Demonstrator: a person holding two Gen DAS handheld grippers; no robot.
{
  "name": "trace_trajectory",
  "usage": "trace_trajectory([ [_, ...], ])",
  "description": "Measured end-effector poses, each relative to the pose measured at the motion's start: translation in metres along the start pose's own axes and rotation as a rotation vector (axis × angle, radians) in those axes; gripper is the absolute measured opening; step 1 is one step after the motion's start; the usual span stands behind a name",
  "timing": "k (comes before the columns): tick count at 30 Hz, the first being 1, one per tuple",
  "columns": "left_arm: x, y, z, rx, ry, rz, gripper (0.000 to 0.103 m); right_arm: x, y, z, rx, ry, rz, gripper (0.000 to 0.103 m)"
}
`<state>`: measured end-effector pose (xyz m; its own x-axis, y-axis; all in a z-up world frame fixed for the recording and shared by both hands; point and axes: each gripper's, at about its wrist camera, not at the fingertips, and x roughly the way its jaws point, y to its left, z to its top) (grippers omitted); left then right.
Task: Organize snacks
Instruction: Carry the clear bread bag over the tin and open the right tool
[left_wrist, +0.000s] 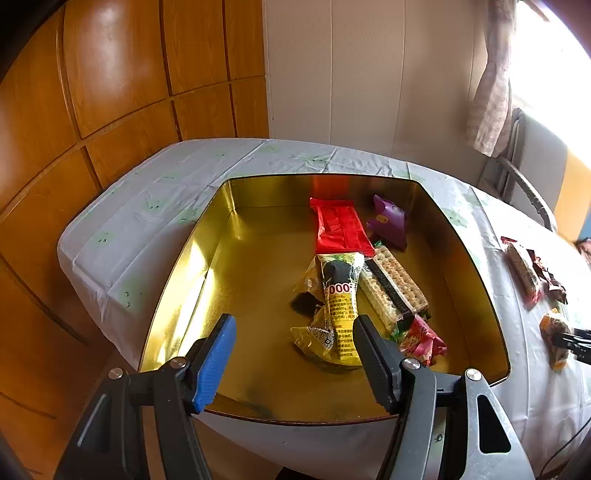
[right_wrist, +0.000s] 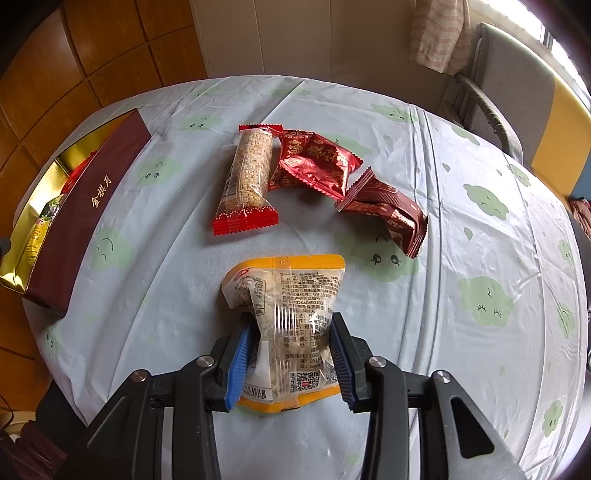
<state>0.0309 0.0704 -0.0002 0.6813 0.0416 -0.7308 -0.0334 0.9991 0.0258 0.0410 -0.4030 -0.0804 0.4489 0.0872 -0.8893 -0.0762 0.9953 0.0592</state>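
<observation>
A gold-lined tin box (left_wrist: 184, 266) sits on the table and holds several snacks: a red packet (left_wrist: 341, 225), a purple packet (left_wrist: 389, 221), a cracker pack (left_wrist: 391, 288) and a yellow packet (left_wrist: 340, 306). My left gripper (left_wrist: 293, 328) is open and empty above the box's near side. My right gripper (right_wrist: 291, 334) is shut on a clear packet with yellow ends (right_wrist: 288, 321), low over the tablecloth. Beyond it lie a sesame bar (right_wrist: 249, 177), a red foil packet (right_wrist: 314, 166) and a dark red packet (right_wrist: 388, 210). The box shows at the left of the right wrist view (right_wrist: 85, 218).
The round table has a pale cloth with green cloud prints (right_wrist: 480, 258). A chair (right_wrist: 498, 110) stands at the far right by the window. Wooden panels (left_wrist: 110, 92) are behind the table on the left. The table's edge is close below both grippers.
</observation>
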Motion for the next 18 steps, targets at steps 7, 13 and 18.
trace_trajectory([
  [7, 0.0, 0.006, 0.002, -0.008, -0.007, 0.009, 0.066, -0.019, 0.003, 0.01, 0.027, -0.038, 0.01, 0.036],
  [13, 0.001, 0.018, 0.004, -0.037, -0.019, 0.032, 0.066, -0.057, 0.048, 0.037, -0.047, -0.135, 0.117, 0.036],
  [18, 0.002, 0.033, 0.008, -0.072, -0.028, 0.053, 0.066, -0.067, 0.127, 0.066, -0.194, -0.173, 0.238, 0.036],
])
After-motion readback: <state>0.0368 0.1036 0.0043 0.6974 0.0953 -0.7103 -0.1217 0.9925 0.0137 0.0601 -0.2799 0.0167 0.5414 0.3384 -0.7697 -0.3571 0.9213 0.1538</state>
